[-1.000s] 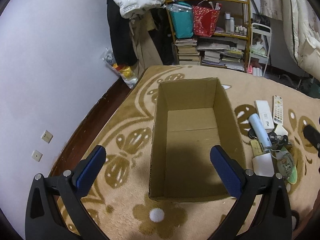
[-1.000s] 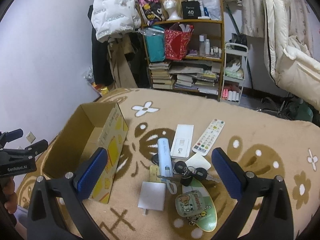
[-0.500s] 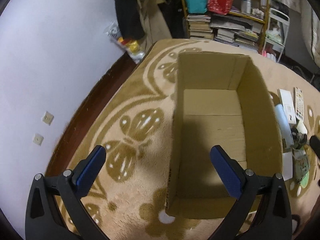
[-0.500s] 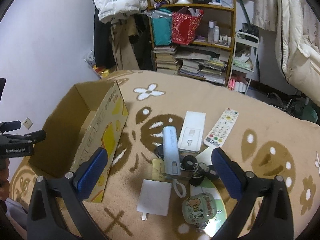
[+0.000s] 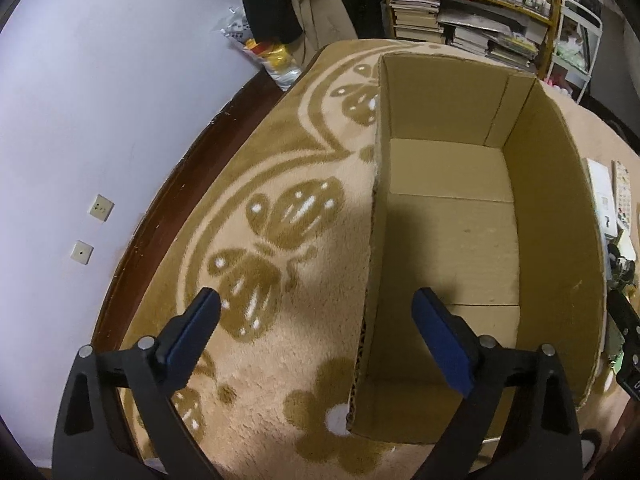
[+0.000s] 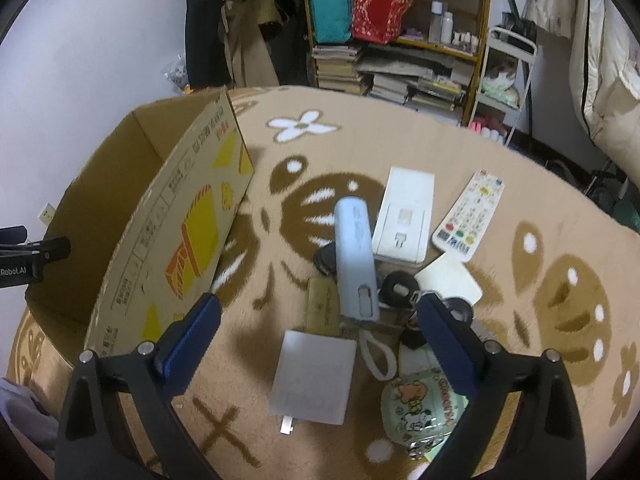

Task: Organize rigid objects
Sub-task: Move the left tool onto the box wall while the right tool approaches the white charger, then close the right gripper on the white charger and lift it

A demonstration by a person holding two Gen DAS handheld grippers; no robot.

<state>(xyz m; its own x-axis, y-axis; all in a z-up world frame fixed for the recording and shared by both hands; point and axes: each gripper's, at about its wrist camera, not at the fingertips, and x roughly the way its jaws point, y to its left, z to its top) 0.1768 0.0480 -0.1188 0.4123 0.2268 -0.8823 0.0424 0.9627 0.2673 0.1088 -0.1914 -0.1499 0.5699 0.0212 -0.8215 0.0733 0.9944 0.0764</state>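
Note:
An empty open cardboard box stands on the patterned rug. My left gripper is open and straddles the box's left wall, one finger outside, one inside. My right gripper is open above a pile of items right of the box: a pale blue power bank, a white square charger, a white flat box, a white remote, a white card, black keys, a tan card and a cartoon-print round pouch. Nothing is held.
A bookshelf with bags, bottles and stacked books stands beyond the rug, beside a white rack and hanging clothes. A wall with a dark baseboard runs along the rug's left edge. White bedding hangs at the right.
The left gripper has shifted left and lower, from above the box's middle to astride its left wall. The right gripper has moved down and closer to the pile of items.

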